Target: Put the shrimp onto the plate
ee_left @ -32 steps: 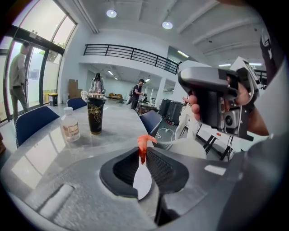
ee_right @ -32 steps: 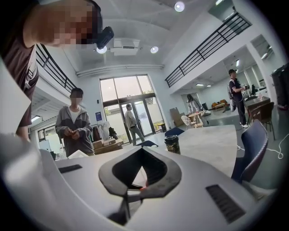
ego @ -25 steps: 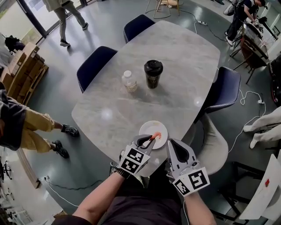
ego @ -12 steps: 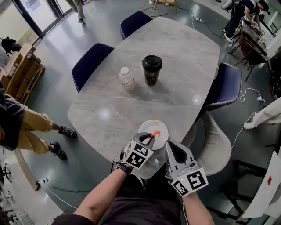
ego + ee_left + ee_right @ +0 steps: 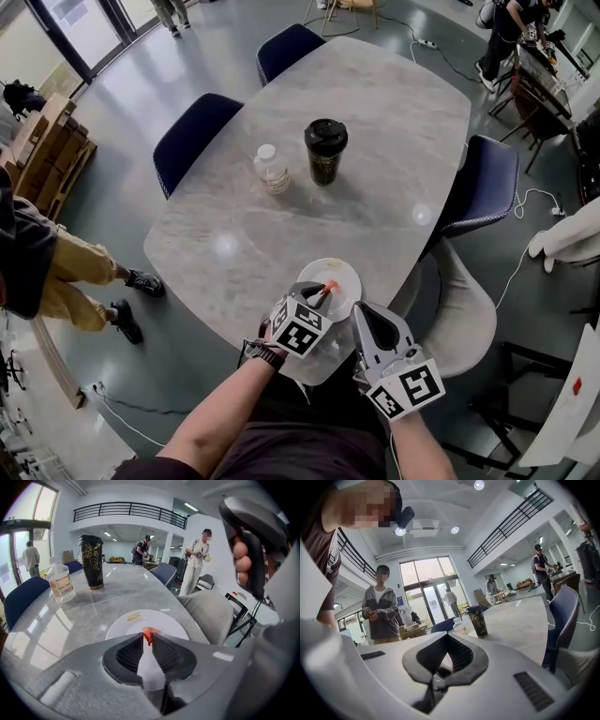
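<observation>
Our left tool [image 5: 146, 639] pinches the shrimp [image 5: 149, 633] at its jaw tips, over the white plate [image 5: 123, 623] near the tabletop [image 5: 375, 141] edge. We cannot tell if they touch. Our right tool [image 5: 446, 637] sits beside it, jaws pressed together and empty.

No word or number can be read with certainty. The round white plate [image 5: 117, 626] on the grey marble bench [image 5: 93, 611] carries a short line of small yellow print [image 5: 134, 616] near its far rim, too small to read. The clear plastic bottle [image 5: 60, 582] has a white and red label [image 5: 63, 588] with fine print, also illegible. The tall black cup [image 5: 91, 562] shows only a golden pattern. The cubes on the left tool [image 5: 322, 292] and the right tool [image 5: 367, 311] bear black-and-white square code markers.
</observation>
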A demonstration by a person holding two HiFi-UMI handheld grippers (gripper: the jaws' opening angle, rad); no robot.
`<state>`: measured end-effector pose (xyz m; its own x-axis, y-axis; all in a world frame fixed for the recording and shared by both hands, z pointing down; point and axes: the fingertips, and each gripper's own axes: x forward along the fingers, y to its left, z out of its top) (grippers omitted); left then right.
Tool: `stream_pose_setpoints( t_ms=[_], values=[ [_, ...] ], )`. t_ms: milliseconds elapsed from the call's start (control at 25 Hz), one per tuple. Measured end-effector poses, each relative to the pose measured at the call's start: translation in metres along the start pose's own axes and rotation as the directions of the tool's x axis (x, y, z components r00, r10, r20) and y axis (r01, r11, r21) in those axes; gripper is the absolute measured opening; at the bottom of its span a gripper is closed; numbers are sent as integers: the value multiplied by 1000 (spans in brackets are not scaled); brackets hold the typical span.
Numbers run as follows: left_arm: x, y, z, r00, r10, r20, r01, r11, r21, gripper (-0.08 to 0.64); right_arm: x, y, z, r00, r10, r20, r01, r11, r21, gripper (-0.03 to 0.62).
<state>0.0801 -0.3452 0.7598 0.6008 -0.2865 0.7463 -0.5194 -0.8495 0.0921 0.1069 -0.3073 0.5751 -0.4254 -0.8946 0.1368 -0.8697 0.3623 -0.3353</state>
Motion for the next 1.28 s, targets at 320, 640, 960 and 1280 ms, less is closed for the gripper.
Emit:
stream_pose_setpoints(
  t_ms=[320, 640, 960, 1280],
  values=[
    [-6, 4, 4, 1000, 15, 20, -15, 1000, 0, 55, -1, -1, 1, 1000, -1, 3, 1, 1000, 13, 2],
    [-62, -1, 40, 986, 12, 164, -2, 998, -60, 54, 3, 10, 21, 999, -9, -33, 10, 1000, 15, 2],
    [-169, -16, 107, 917, 29, 398, 8, 996, -90, 54, 4, 43, 66, 999, 12, -40, -13, 1000, -27, 2],
    [-273, -26, 160, 821, 90, 564, -44, 995, -95, 8, -3, 85, 122, 999, 43, -13, -44, 995, -94, 2]
  ],
)
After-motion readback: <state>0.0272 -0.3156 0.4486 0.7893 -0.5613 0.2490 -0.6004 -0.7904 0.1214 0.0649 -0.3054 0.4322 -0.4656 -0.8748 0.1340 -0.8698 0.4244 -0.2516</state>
